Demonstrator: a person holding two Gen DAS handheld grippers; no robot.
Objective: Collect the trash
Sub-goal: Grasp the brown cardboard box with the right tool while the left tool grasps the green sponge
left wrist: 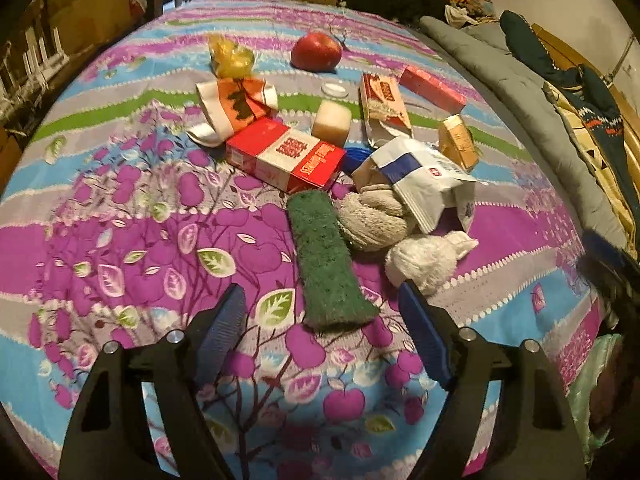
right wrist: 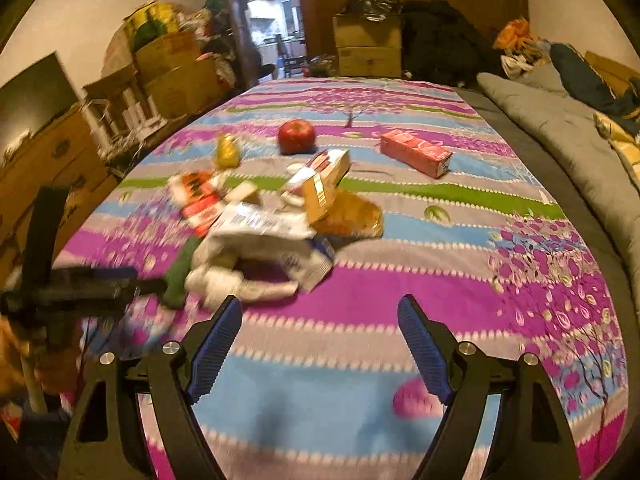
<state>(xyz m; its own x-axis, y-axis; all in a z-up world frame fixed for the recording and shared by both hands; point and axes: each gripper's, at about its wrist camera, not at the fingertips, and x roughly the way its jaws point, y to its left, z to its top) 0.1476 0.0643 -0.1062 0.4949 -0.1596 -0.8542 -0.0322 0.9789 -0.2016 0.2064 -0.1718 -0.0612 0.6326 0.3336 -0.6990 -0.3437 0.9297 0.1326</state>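
Left wrist: left gripper (left wrist: 320,308) wide open, empty, lined up on green scouring pad (left wrist: 326,260).
Pad's near end lies between the fingers; wrappers, red carton (left wrist: 284,156) piled just beyond. Right gripper (right wrist: 320,320) open, empty, beside pile.

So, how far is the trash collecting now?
Nothing looks collected yet. Both the left gripper and the right gripper are open and empty. The green scouring pad, the red box, the white wrapper and other litter still lie on the bedspread.
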